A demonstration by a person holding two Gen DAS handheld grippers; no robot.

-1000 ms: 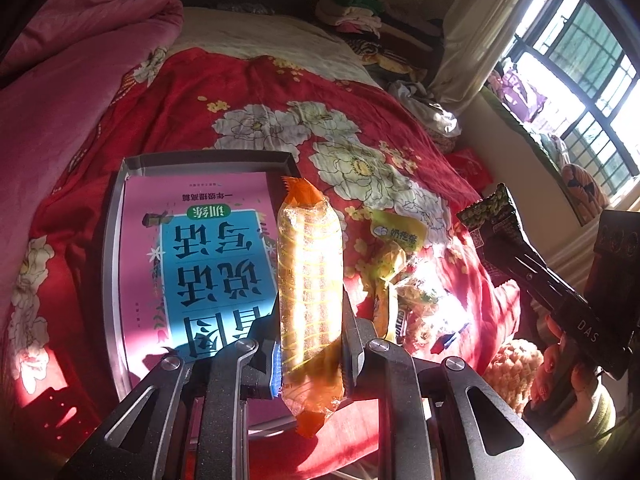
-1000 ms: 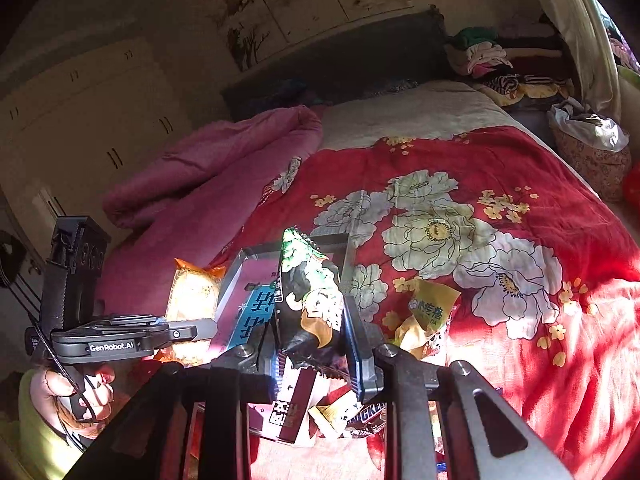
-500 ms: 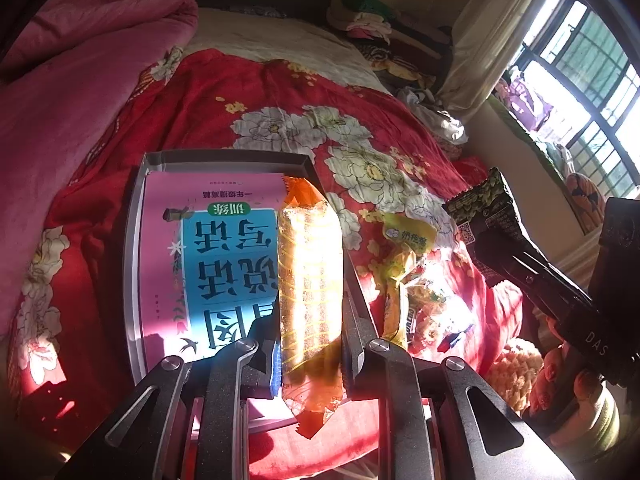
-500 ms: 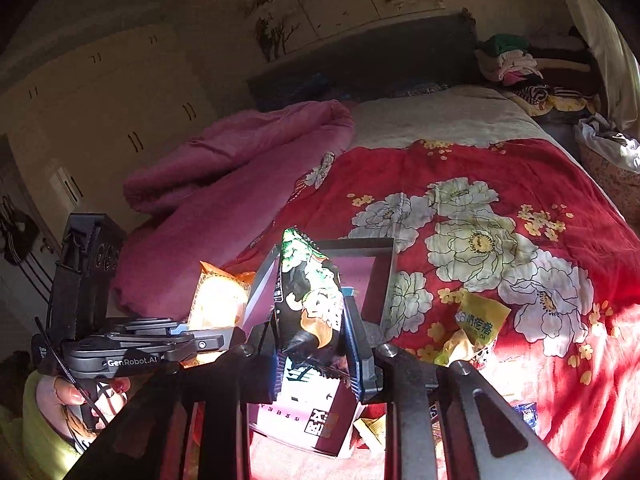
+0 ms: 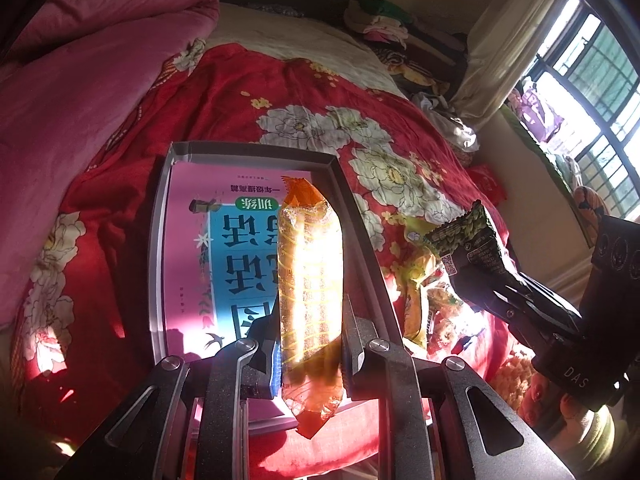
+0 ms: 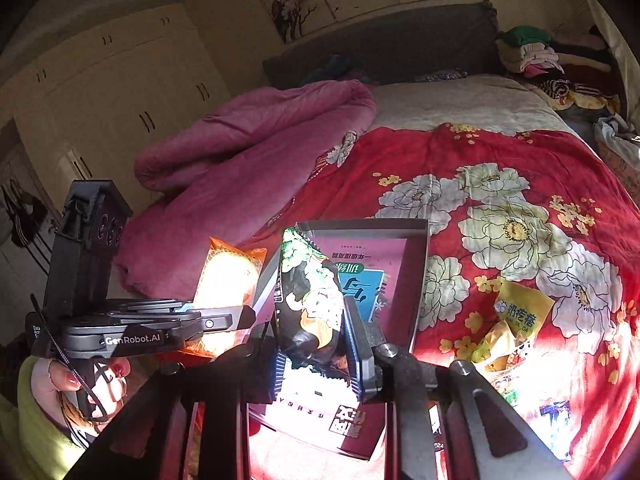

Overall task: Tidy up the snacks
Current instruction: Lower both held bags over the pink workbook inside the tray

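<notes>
My left gripper (image 5: 310, 344) is shut on an orange snack packet (image 5: 310, 288) held upright over the near end of a grey box (image 5: 162, 240) with a pink and blue printed bottom. My right gripper (image 6: 316, 352) is shut on a black and green snack packet (image 6: 310, 292), held above the same box (image 6: 420, 280). That packet also shows in the left wrist view (image 5: 468, 244), at the right of the box. The orange packet shows at the left of the right wrist view (image 6: 228, 276).
The box lies on a red floral bedspread (image 5: 248, 92). A pile of loose snack packets (image 6: 516, 324) lies right of the box. A pink quilt (image 6: 248, 136) is heaped on the left, folded clothes (image 6: 532, 52) at the bed's far corner.
Both grippers have moved forward over the box, still holding their packets. The box now fills more of both views.
</notes>
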